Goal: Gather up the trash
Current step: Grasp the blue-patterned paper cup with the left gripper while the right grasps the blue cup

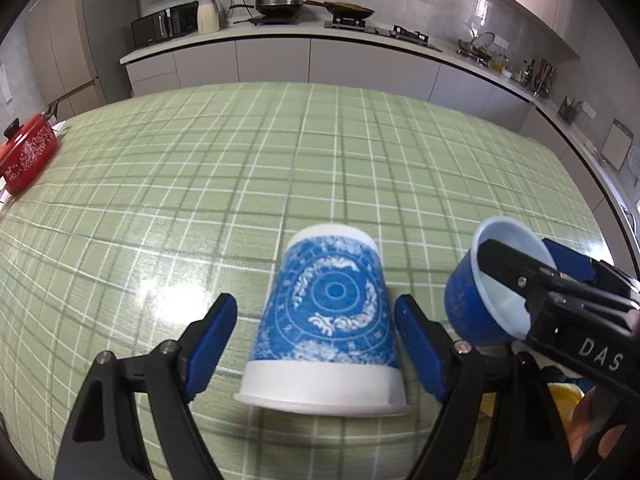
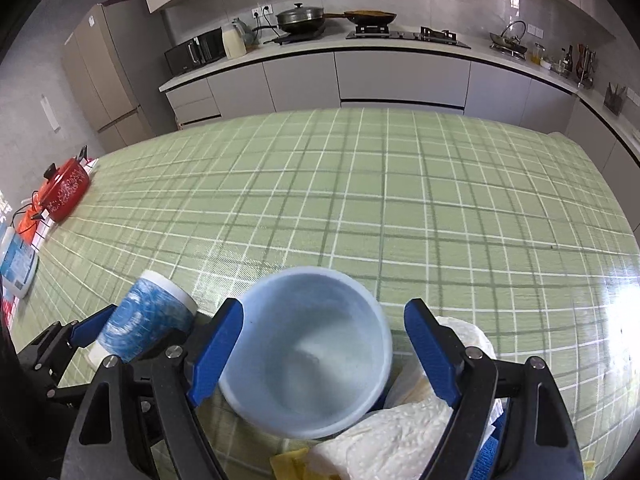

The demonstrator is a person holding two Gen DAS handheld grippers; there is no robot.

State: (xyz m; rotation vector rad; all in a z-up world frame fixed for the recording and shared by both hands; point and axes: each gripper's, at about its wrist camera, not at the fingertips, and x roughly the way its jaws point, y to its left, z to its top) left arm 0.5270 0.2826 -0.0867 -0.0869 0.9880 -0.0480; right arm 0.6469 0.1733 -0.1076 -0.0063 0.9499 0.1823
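On the near counter (image 1: 200, 168), both reaching in: left hand-held gripper (image 1: 316, 336) released around the upturned cup (image 1: 326, 320), right hand-held gripper (image 2: 324, 356) released around the open cup (image 2: 306, 352); next, clench each.

Green tablecloth (image 1: 240, 168) with white and dark green checks; blue-and-white swirl-patterned cup (image 1: 326, 320); red pot (image 1: 26, 158) with white flowers, left edge

Inverted cup (image 1: 326, 320): blue-patterned, rim down on bench (image 1: 240, 168), between parted blue pads of left tool (image 1: 316, 340), untouched.
Second cup (image 1: 496, 280): blue, mouth tilted, straddled by right tool (image 1: 516, 264).
Red pot (image 1: 26, 156): far left edge.
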